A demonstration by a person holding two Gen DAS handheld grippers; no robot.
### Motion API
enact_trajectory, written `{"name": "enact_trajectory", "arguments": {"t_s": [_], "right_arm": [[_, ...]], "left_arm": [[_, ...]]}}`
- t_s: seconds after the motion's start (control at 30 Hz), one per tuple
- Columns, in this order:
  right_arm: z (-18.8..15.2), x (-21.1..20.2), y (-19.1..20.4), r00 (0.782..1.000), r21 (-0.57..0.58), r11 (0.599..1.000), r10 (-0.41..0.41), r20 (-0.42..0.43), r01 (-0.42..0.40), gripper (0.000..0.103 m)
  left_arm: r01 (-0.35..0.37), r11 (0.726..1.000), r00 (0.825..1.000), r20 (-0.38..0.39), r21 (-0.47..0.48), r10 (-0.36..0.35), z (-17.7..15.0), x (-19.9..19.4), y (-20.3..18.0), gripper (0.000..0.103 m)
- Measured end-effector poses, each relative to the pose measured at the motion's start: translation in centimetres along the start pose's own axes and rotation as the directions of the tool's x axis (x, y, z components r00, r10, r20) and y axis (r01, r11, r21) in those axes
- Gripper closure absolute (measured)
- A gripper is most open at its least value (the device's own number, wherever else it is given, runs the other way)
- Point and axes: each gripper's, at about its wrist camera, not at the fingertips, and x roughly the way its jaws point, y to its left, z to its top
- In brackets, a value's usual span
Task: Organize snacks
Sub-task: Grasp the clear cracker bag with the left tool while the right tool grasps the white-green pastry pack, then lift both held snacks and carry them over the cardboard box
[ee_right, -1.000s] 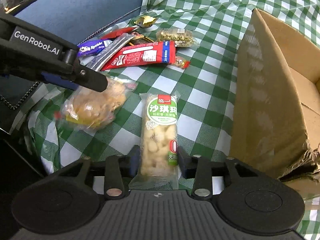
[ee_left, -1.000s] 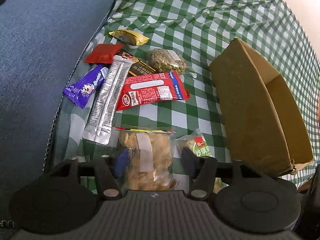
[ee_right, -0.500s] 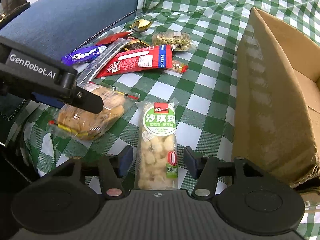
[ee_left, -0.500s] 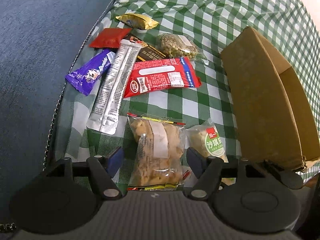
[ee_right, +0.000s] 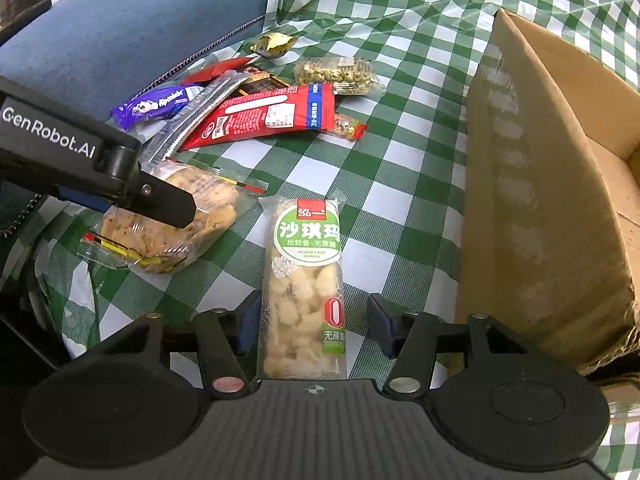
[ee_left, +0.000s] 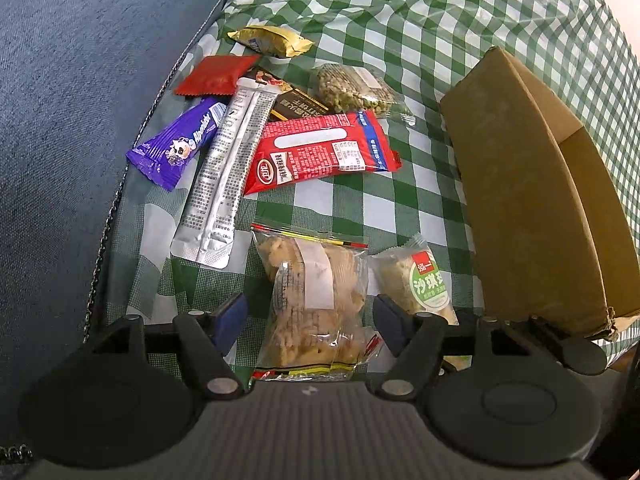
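Snacks not yet boxed, both grippers poised.
Left gripper (ee_left: 310, 316) jaws apart around cracker bag (ee_left: 316, 300); right gripper (ee_right: 308, 322) jaws apart around green pastry pack (ee_right: 304, 280). Other snacks lie on the checked cloth (ee_right: 400, 160) beside the cardboard box (ee_right: 532, 184).

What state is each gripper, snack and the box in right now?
left gripper: open, straddling the clear cracker bag, not clamped.
right gripper: open, either side of the green-label cake pack.
clear cracker bag: sealed, lying flat on the checked cloth.
green-label cake pack: sealed, flat.
cardboard box: open-topped, inside mostly hidden.
red packet: sealed, flat in the pile.
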Motion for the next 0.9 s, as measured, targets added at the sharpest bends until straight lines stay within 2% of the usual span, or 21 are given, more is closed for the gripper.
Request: {"name": "enact_trajectory", "arguments": {"t_s": [0.13,0.2,0.6,0.63,0.73,0.83,0.9], "right_arm": [[-0.1,0.1,0.2,1.000,-0.006,1.000,0.003,-0.003,-0.003,0.053],[-0.1,0.1,0.3,1.000,-0.010,1.000,0.011,0.000,-0.011,0.063],[-0.5,-1.7,-0.1,0.998,-0.037,0.999,0.007,0.061,-0.005,0.066],[-0.5,-2.0,-0.1,0.998,-0.041,0.999,0.006,0.067,-0.003,0.066],[-0.8,-2.5,0.1,0.997,-0.062,0.998,-0.002,0.081,0.007,0.066],[-1.1,-3.2,0.5,0.995,-0.082,0.996,-0.008,0.096,0.015,0.066],[-1.3,-4.0,0.8,0.992,-0.092,0.995,-0.029,0.120,0.040,0.066]], "left_arm": [[-0.004,1.000,1.000,-0.001,0.010,0.004,0.0,0.0,-0.1,0.029],[-0.006,1.000,1.000,-0.004,0.019,0.006,0.1,0.2,-0.2,0.029],[-0.028,0.993,0.998,-0.049,0.111,0.034,0.1,1.3,-1.7,0.030],[-0.030,0.993,0.998,-0.053,0.117,0.036,0.1,1.4,-1.8,0.031],[-0.044,0.990,0.997,-0.053,0.136,0.052,0.0,1.5,-2.0,0.046],[-0.033,0.985,0.998,-0.043,0.169,0.040,-0.2,1.2,-2.4,0.057],[-0.034,0.981,0.999,-0.021,0.190,0.039,-0.6,0.7,-2.6,0.059]]}}
